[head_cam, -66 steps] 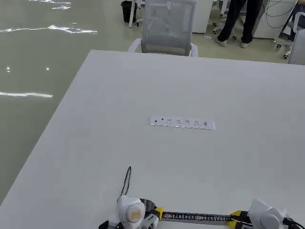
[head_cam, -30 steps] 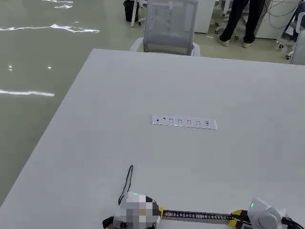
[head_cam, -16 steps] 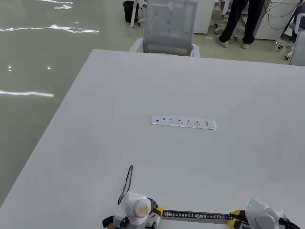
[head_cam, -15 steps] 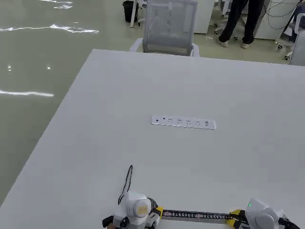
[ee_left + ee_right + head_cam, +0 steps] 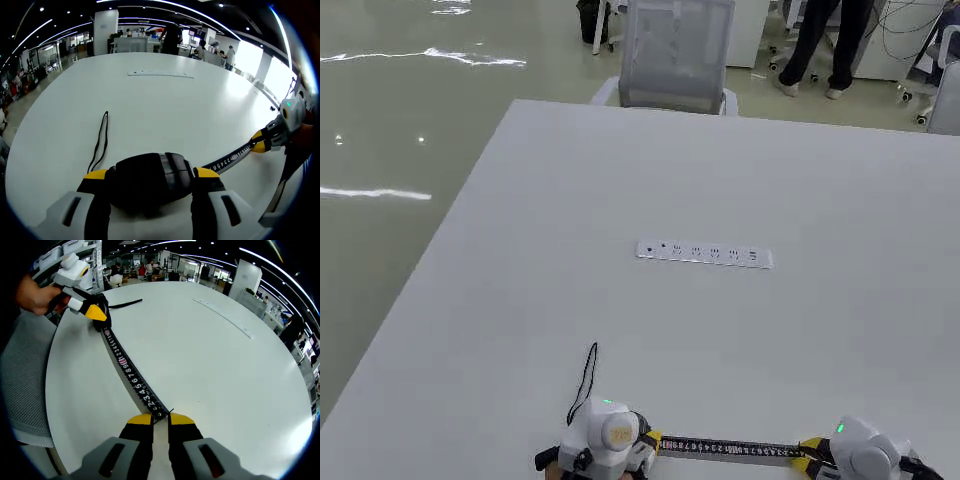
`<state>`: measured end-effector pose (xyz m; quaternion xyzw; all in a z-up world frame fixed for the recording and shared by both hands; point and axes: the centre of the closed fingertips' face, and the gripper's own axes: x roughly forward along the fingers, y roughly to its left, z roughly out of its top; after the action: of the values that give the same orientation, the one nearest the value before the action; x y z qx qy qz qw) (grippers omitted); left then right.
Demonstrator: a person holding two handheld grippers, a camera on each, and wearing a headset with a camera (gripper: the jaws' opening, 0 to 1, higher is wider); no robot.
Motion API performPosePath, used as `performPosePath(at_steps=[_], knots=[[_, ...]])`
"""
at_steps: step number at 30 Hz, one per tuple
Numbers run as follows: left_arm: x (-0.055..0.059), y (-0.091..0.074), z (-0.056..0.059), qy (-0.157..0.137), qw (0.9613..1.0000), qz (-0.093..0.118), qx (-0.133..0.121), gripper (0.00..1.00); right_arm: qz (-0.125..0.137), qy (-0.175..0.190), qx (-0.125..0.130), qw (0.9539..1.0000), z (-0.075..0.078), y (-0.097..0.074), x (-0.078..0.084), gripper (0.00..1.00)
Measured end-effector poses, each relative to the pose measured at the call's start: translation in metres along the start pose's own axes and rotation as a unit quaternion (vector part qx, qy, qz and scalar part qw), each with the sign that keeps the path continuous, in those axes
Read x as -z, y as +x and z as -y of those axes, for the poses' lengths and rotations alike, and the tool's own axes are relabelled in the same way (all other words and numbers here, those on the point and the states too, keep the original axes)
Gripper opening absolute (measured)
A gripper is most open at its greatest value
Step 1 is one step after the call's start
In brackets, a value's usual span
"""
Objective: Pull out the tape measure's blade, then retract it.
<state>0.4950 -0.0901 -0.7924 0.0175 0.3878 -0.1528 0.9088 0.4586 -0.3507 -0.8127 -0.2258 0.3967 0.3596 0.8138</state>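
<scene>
Glossy greenish floor (image 5: 400,120) runs down the left of the head view, w/ light streaks on it. Big white table (image 5: 620,200) takes up most of the rest. A grey mesh-back chair (image 5: 674,55) stands at its far edge. Beyond that a person (image 5: 820,40) stands in dark trousers; legs only in shot.

Left gripper (image 5: 151,172) is at the near edge of the table, jaws clamped on the tape measure case (image 5: 150,190), one yellow tip on each side of it. The case sits on the tabletop. A hand (image 5: 35,294) grips that tool in the right gripper view. Right gripper (image 5: 160,419) is also at the near edge, well apart from the left one & to its right in the head view. Its jaws are pinched nearly together on the free end of the blade (image 5: 131,376).

White power strip (image 5: 704,254) lies flat approx. mid-table, long side across the head view, well apart from both tools & farther out.

Blade is drawn out, running straight btwn the two grippers, low over the tabletop. It's dark w/ white numerals & a few red marks. Can't tell if it touches the table along its length.

Case is black, rounded, ribbed; blade leaves it on the right in the left gripper view. Thin black strap (image 5: 586,380) trails from the case out across the table toward the far side, lying flat in a narrow loop.
</scene>
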Motion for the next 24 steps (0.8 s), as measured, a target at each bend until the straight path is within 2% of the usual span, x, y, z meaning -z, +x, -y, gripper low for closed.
performPosePath(at_steps=[24], knots=[[-0.0008,-0.0001,0.0005,-0.001,1.0,0.003,0.005,0.62,0.003,-0.001,0.001,1.0,-0.0041,0.0014,-0.0046,0.1]])
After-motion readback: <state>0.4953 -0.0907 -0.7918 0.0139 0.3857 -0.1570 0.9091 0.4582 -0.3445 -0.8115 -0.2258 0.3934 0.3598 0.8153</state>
